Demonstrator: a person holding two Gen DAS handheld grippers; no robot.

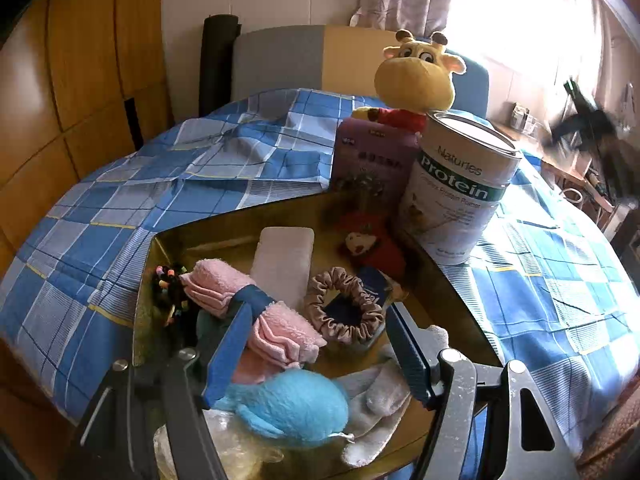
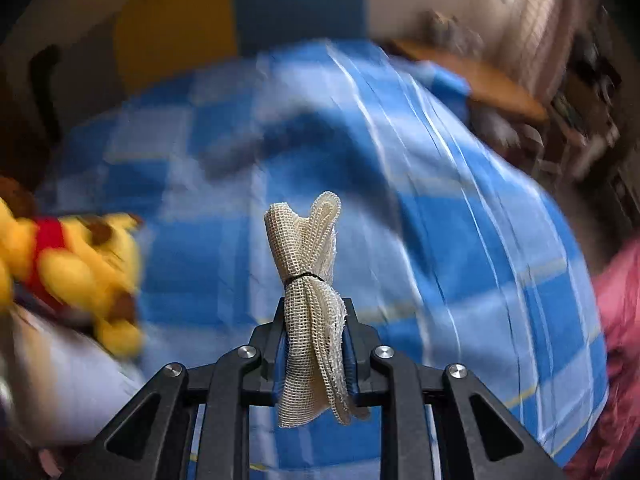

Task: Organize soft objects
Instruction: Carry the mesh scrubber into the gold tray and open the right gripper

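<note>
Left wrist view: the left gripper [image 1: 320, 312] hangs over a gold tray [image 1: 280, 210] on a bed with a blue checked sheet [image 1: 120, 208]; its blue fingers [image 1: 228, 356] are spread wide and pinch nothing. On the left the tray edge is bare, with open sheet past it. Inside the tray, going left to right, lie a bunch of beaded hair ties [image 1: 170, 288], a folded pink cloth [image 1: 256, 316] under the left finger, a white pad [image 1: 284, 264], a brown scrunchie [image 1: 346, 306] between the fingers, and a small red toy [image 1: 368, 242]; a fuzzy blue ball [image 1: 294, 404] and a grey sock [image 1: 380, 400] sit near the camera. At the far right edge stand a purple box [image 1: 372, 156] and a big white can [image 1: 460, 188], close together, with a yellow giraffe toy [image 1: 416, 76] on top; they wall off that side.

Right wrist view: blurry; a yellow and red toy [image 2: 72, 272] is at the left; the right gripper [image 2: 316, 320] is pressed together on a cream mesh cloth bundle [image 2: 308, 280], tied round the middle with a thin black band, standing up out of the fingers above open blue sheet.
</note>
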